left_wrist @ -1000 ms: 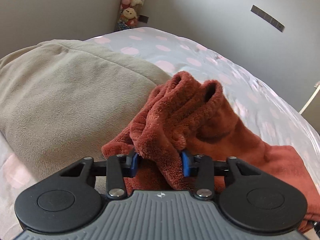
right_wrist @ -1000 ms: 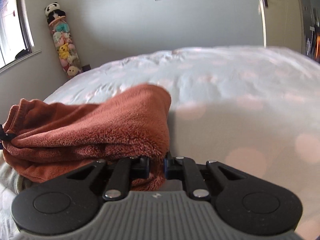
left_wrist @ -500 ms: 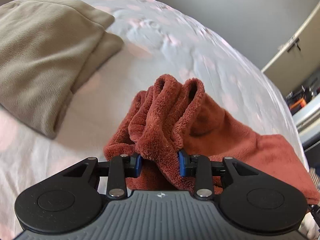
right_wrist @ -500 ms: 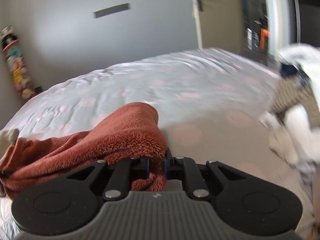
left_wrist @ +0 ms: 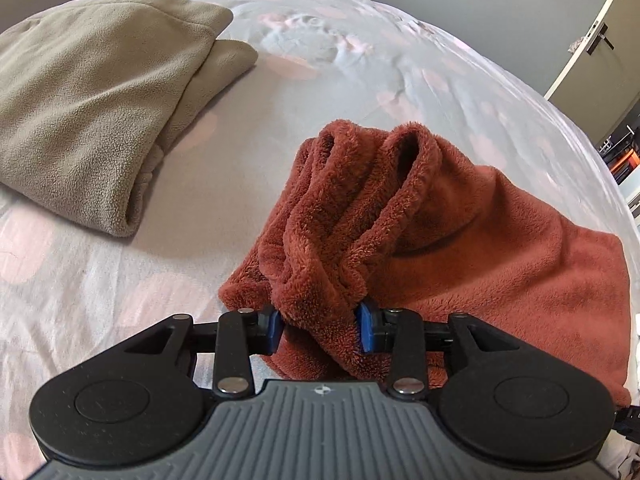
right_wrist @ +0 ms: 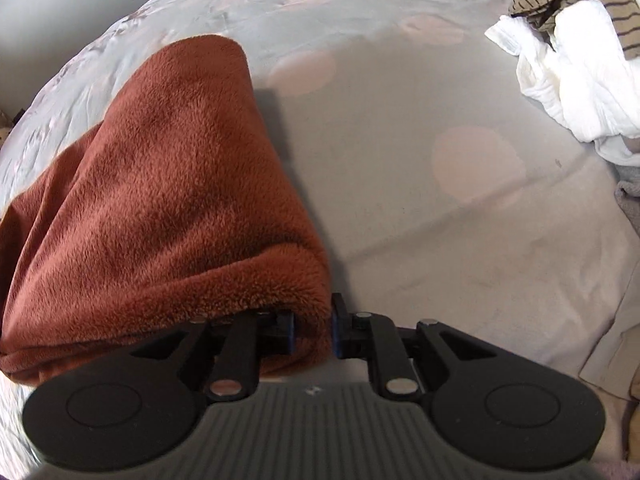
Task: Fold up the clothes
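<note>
Both grippers carry a rust-red fleece garment low over the bed, mid-fold. The left gripper is clamped on a thick bunch of gathered edge: blue pads are pressed into the pile on both sides, w/ the folds rising straight ahead of the tips. The right gripper pinches the other end, fingers nearly together on a rolled hem, and the cloth drapes ahead and to its left.

Changed in the last sec: both cams have tipped from wall and room down toward the mattress, and the garment has come w/ them. It now looks to be resting on the sheet ahead and right of the left gripper, not hanging. The folded beige fleece, which filled the left view a sec ago, now sits well apart, ahead-left. A heap of white and striped laundry has swung into the right view, far ahead-right.

Read: the carry is ending and the lay-down is starting. Both grips look firm. Next likely need: pull the 2 ends apart to flatten the cloth before release. Risk: the bunch at the left stays wadded and spoils the fold.
</note>
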`<state>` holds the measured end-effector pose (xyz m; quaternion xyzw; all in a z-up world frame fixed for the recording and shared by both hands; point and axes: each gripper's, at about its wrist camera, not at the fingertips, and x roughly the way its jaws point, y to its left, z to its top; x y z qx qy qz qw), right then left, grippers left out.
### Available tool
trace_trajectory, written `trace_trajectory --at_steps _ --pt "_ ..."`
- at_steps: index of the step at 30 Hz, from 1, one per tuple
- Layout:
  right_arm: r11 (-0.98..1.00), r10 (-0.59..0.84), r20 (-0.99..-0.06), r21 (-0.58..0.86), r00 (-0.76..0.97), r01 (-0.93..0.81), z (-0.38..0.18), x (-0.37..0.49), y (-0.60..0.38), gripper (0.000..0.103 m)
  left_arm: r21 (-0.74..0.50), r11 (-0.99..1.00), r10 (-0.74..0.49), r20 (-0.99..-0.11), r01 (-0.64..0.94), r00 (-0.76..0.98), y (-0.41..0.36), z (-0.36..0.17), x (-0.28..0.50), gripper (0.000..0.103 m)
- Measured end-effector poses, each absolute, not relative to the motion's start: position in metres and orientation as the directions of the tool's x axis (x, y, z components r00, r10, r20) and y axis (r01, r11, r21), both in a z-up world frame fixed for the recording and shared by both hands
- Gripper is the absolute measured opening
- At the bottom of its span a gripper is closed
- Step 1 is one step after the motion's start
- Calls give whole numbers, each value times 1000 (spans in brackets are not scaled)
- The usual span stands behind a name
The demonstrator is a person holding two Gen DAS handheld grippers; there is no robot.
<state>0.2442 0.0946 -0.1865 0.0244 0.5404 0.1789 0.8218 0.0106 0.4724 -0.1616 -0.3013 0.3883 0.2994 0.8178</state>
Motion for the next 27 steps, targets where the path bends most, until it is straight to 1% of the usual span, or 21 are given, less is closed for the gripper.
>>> trace_trajectory --at_steps 2,4,5,6,8,9,11,13,14,15,16,18,21,27 --pt "931 338 -873 256 352 -260 -182 239 88 23 -281 637 247 -808 -718 535 472 -158 5 37" --pt "926 361 -864 290 351 -241 -176 234 79 24 -287 639 247 -803 -714 543 470 -152 0 38" --pt "924 371 -857 303 357 -232 -171 231 75 28 -283 642 253 -799 -713 545 468 -148 -2 40" --pt "922 378 -849 311 368 -230 -165 226 71 35 -273 644 268 -794 -715 545 465 -143 -5 40" --pt "914 401 -821 326 407 -243 -154 214 65 35 -252 642 308 -781 -724 544 458 -130 -13 40" --pt "908 414 -802 330 431 -258 -148 208 63 39 -249 637 330 -767 -730 550 455 -123 -19 39" --pt "898 437 -762 334 478 -288 -137 194 59 41 -266 636 366 -723 -725 586 450 -111 -29 39" --pt "879 474 -690 330 546 -345 -125 177 59 41 -266 663 387 -678 -700 625 446 -100 -30 39" --pt "868 494 -649 325 578 -376 -119 170 61 43 -262 683 387 -662 -681 642 445 -97 -27 39" --pt "859 510 -612 316 605 -404 -114 165 64 48 -257 708 378 -650 -658 660 444 -96 -21 39" --pt "850 524 -579 307 624 -429 -110 161 67 49 -244 730 373 -641 -639 671 444 -95 -15 39" --pt "831 552 -541 296 635 -470 -108 160 75 50 -188 770 384 -626 -609 679 442 -94 -2 39" --pt "808 582 -524 288 622 -514 -110 165 86 50 -111 818 394 -606 -564 691 443 -96 19 40" --pt "787 617 -496 369 611 -495 -126 187 94 50 -80 862 363 -593 -501 719 457 -114 38 39"
